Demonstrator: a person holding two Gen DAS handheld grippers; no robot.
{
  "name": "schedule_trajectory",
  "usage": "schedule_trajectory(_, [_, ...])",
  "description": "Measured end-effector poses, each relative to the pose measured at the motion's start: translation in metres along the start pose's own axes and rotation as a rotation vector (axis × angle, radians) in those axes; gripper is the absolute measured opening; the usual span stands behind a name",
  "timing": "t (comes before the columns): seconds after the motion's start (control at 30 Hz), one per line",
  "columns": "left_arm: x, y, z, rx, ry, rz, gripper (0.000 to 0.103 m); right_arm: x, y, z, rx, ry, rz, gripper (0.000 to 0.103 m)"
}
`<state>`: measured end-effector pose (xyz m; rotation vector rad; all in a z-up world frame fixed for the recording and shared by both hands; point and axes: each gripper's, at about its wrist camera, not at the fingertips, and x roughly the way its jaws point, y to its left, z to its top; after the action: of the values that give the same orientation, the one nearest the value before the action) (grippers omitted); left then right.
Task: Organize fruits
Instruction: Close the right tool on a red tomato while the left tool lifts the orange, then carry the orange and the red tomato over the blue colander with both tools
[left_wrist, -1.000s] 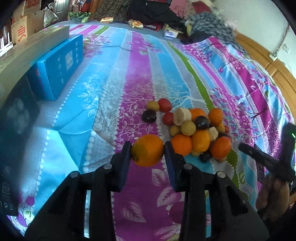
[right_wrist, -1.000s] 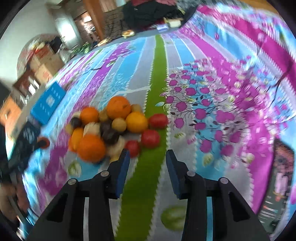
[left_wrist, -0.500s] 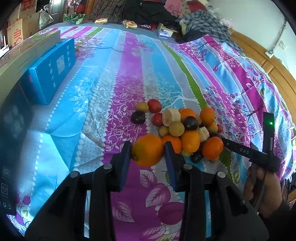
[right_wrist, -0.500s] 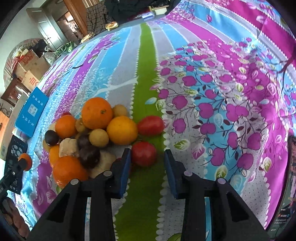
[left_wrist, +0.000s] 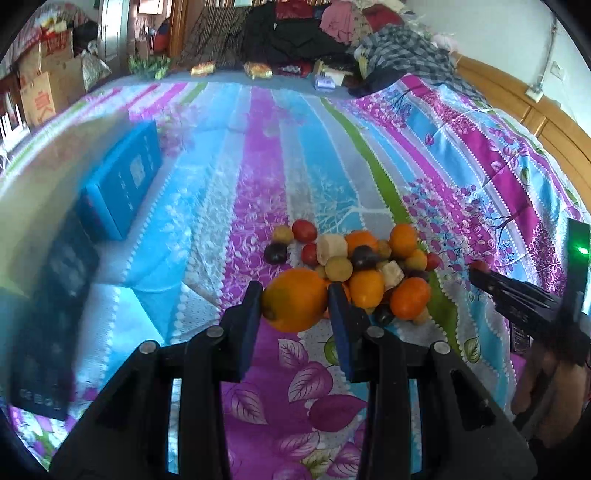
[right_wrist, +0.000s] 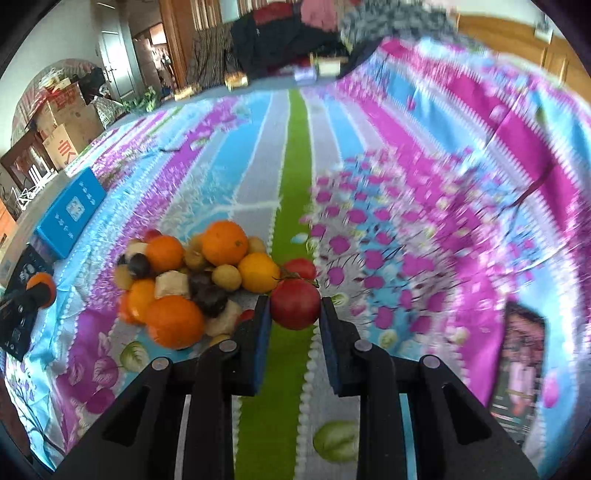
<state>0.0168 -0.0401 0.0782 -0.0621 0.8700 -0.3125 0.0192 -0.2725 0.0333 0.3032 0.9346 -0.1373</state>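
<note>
A pile of mixed fruit (left_wrist: 364, 266) lies on the striped bedspread (left_wrist: 258, 177): oranges, red tomatoes, dark plums, small yellow fruits and pale chunks. My left gripper (left_wrist: 295, 301) is shut on a large orange (left_wrist: 293, 299), held above the cloth in front of the pile. In the right wrist view my right gripper (right_wrist: 295, 312) is shut on a red tomato (right_wrist: 295, 304), lifted just right of the pile (right_wrist: 192, 273). A second tomato (right_wrist: 301, 267) lies behind it. The right gripper (left_wrist: 480, 271) with its tomato also shows at the right edge of the left wrist view.
A blue box (left_wrist: 122, 184) and a dark flat box (left_wrist: 55, 306) lie on the bed's left side. Clothes and small packets (left_wrist: 258, 70) are heaped at the far end. A wooden headboard (left_wrist: 535, 114) runs along the right. A printed card (right_wrist: 521, 365) lies at right.
My right gripper came in on the red tomato beside the pile, shut on it and lifted it. My left gripper rose a little with the orange still held.
</note>
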Motion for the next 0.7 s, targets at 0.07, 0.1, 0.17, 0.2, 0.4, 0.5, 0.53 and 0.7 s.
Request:
schedule_trajectory(0.07, [-0.010,-0.003,0.003,0.012,-0.020,0.013,0.037,-0.020,0.006,0.000,-0.017,-0.029,-0.009,0.030])
schedule_trajectory(0.1, [-0.017,-0.005,0.006,0.018,-0.031,0.017,0.037,-0.029,0.010,0.000,-0.023,-0.040,-0.007,0.030])
schedule_trajectory(0.17, [-0.025,-0.007,0.009,0.023,-0.042,0.016,0.037,-0.045,0.017,0.000,-0.035,-0.054,0.001,0.030])
schedule_trajectory(0.2, [-0.033,-0.009,0.012,0.025,-0.048,0.015,0.037,-0.052,0.020,0.000,-0.039,-0.059,0.008,0.030])
schedule_trajectory(0.4, [-0.066,-0.014,0.015,0.035,-0.090,0.021,0.037,-0.091,0.046,0.011,-0.073,-0.102,0.042,0.030])
schedule_trajectory(0.5, [-0.083,-0.011,0.016,0.029,-0.116,0.041,0.037,-0.107,0.056,0.016,-0.086,-0.129,0.043,0.030])
schedule_trajectory(0.53, [-0.088,-0.009,0.017,0.023,-0.122,0.046,0.037,-0.112,0.059,0.017,-0.089,-0.135,0.044,0.030])
schedule_trajectory(0.7, [-0.115,0.007,0.019,-0.015,-0.164,0.074,0.037,-0.137,0.080,0.026,-0.118,-0.167,0.064,0.030])
